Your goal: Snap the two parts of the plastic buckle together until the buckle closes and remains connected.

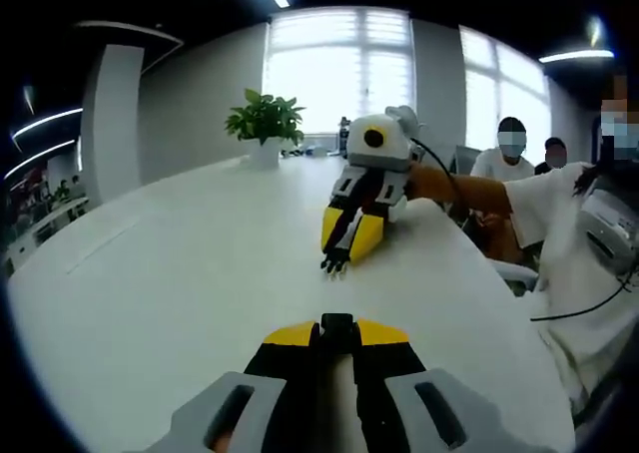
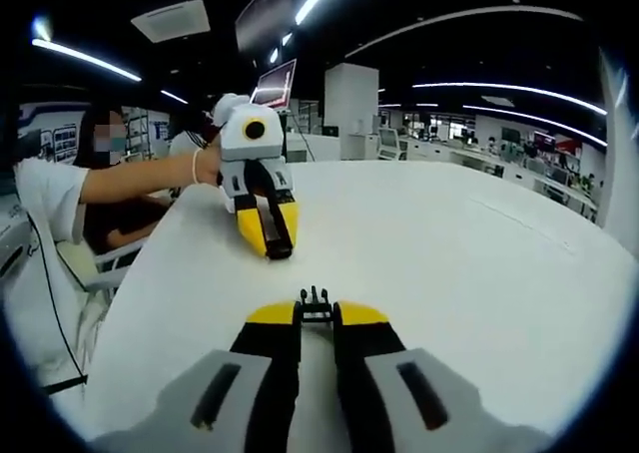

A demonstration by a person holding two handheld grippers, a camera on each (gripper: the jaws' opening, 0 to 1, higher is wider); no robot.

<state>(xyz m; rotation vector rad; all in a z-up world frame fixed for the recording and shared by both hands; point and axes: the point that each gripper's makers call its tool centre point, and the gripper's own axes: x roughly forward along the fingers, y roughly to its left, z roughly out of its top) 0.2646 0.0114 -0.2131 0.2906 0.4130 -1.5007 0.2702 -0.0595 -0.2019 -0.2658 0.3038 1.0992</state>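
A broad white table carries both views. In the left gripper view, a tall bright window sits at 12 o'clock, and a potted plant stands on the far edge of the table at about 11 o'clock, the green leaves rising out of a white pot. Seated people show at 2 to 3 o'clock, beside the table edge. In the right gripper view the room is a dim open office with ceiling light strips, a white column at 12 o'clock and desks at 2 o'clock.

The left gripper rises from 6 o'clock in its own view, yellow-tipped jaws drawn together on a small black buckle part. In the right gripper view the same gripper sits at 11 o'clock, angled down toward the table, with a bare forearm reaching in from 9 o'clock behind it.

The right gripper comes up from 6 o'clock in its own view, jaws closed on the pronged black buckle part, the prongs pointing away past the tips. In the left gripper view it lies at about 1 o'clock, tips down near the table, the prongs poking out below. The two parts are well apart, facing each other across bare table.
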